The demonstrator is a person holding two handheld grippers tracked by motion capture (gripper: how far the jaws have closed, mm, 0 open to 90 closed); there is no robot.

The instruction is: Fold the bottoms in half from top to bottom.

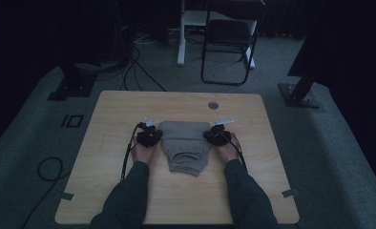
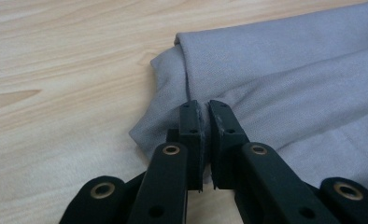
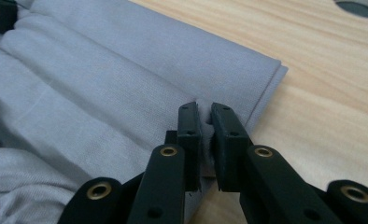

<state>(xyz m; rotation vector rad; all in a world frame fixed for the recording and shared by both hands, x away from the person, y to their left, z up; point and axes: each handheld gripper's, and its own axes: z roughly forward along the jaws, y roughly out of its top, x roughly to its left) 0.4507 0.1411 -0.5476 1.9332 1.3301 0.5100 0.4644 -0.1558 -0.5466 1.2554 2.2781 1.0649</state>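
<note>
The left tool (image 2: 204,122) is clenched on the left edge of the folded grey garment (image 1: 185,145); the right tool (image 3: 205,125) pinches its right edge likewise. The garment lies mid-surface (image 1: 129,105), between the hands. It looks soft, light and floppy, likely to sag, so matching edge grips at the folds suit it.

Folded grey garment (image 1: 186,147) at centre of wooden table (image 1: 114,191). Left gripper (image 1: 149,138) touches its 9 o'clock edge, right gripper (image 1: 218,136) its 3 o'clock edge. Black folding chair (image 1: 229,43) at 12 o'clock, on the floor beyond the table.
</note>
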